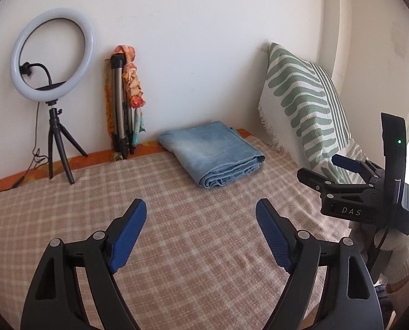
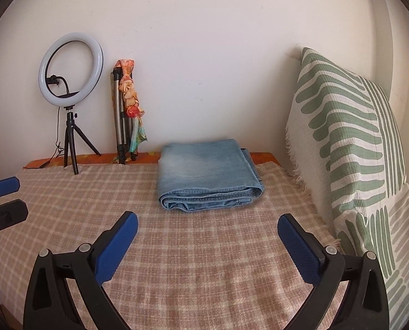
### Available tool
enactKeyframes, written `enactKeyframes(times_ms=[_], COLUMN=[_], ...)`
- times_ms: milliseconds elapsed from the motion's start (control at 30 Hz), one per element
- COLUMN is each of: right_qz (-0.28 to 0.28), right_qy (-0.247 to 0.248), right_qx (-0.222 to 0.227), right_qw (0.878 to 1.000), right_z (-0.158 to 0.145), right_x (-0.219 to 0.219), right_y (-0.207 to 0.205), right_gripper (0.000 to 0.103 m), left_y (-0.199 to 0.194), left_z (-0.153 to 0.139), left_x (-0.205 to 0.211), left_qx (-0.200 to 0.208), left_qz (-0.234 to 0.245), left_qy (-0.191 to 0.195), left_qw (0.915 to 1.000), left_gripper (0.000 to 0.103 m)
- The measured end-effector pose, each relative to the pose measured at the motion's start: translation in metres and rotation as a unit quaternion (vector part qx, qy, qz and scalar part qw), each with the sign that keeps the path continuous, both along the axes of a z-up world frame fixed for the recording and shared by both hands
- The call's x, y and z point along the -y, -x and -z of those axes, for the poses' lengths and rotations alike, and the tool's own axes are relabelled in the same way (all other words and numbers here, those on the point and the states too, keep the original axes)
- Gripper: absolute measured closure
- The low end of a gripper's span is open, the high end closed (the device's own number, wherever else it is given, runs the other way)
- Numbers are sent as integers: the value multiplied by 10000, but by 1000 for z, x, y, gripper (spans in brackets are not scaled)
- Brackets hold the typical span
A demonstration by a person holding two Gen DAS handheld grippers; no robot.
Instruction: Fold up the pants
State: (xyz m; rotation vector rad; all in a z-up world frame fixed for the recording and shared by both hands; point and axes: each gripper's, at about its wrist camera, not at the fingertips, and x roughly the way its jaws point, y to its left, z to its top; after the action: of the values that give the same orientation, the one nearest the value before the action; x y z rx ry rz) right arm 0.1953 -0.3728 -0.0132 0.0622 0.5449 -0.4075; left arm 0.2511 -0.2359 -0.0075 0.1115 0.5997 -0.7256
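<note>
Right wrist view: jeans [image 2: 208, 174] sit folded at frame centre, task seemingly done, so both grippers, right [image 2: 207, 244] and left [image 1: 201, 236], hang spread, empty.

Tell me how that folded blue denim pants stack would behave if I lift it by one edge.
The folded blue denim pants would probably sag and unfold, since several loose layers show at the near edge. Denim this thick likely feels fairly heavy. On the checked blanket it should drag rather than slide.

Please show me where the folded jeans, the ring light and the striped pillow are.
folded jeans [image 2: 204, 165]: right wrist view, top layer.
ring light [image 1: 90, 37]: left wrist view, white ring's right side.
striped pillow [image 2: 347, 126]: right wrist view, front face.
</note>
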Motion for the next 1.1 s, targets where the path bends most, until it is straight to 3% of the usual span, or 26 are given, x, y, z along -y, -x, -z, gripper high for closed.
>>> enactKeyframes(times_ms=[633,1100], right_qz=[206,313], right_qy=[15,19], right_qx=[22,23], right_qw=[9998,9995], right_z=[28,30], right_x=[-17,-13], right_y=[17,19], right_gripper=[0,0], left_y=[16,12], left_z=[28,40], left_x=[-44,-38], left_qx=[-12,-157], left_qz=[-413,-478], left_qy=[-95,-232], left_qw=[9991,9985], left_gripper=[21,21])
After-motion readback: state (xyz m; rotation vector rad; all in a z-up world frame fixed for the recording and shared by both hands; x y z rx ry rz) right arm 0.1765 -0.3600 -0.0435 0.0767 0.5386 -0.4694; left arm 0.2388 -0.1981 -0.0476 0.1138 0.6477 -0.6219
